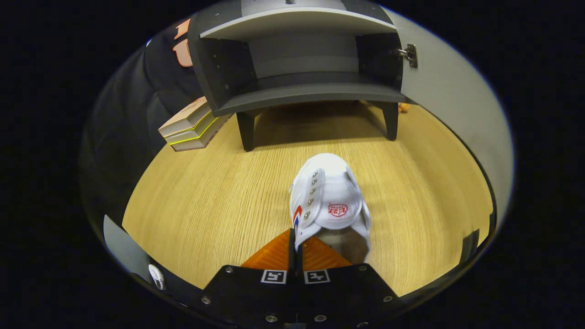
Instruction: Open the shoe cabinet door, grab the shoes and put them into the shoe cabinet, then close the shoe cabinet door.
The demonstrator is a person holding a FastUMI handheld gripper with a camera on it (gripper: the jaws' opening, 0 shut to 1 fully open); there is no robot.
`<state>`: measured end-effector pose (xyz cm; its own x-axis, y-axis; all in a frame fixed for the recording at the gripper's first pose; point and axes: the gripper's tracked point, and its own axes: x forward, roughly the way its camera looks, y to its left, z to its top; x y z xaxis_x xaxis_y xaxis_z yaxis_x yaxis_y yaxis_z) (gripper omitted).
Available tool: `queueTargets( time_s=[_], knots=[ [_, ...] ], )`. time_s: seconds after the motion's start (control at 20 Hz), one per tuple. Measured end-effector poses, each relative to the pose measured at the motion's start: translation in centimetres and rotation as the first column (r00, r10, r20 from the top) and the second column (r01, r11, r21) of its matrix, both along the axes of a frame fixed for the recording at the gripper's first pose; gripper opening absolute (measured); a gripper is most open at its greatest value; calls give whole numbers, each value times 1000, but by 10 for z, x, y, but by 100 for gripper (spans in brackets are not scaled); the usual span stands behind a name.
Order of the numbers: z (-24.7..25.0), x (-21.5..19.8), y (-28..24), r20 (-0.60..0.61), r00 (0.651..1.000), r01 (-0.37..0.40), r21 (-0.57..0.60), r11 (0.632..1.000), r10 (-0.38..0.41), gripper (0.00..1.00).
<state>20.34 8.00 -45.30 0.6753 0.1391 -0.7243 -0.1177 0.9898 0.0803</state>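
The hand-held gripper [296,249] has its fingers pressed nearly together, pinching the heel edge of a white canvas sneaker [327,201] that hangs just ahead of them, above the pale wooden tabletop [205,201]. The shoe's long axis runs toward 12 o'clock, toe leading. Straight beyond it at 12 stands the dark grey shoe cabinet [299,55], its door [450,96] swung open at 2 o'clock. At 10 o'clock lie stacked books [192,125]. The pinched edge is hidden between the fingers, and the cabinet's top is cut off
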Motion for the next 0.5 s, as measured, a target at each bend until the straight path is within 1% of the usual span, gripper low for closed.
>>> queueTargets(
  time_s=[0.1, 0.25, 0.4, 0.5],
  knots=[
    [23, 2, -2, 44, 999, 15, 22, 1000, -16, 0],
    [62, -1, -1, 92, 996, 7, 33, 999, -10, 0],
    [115, -6, -5, 166, 986, -1, 38, 999, -5, 0],
    [159, -4, -1, 231, 973, -14, 43, 999, 4, 0]
  ],
)
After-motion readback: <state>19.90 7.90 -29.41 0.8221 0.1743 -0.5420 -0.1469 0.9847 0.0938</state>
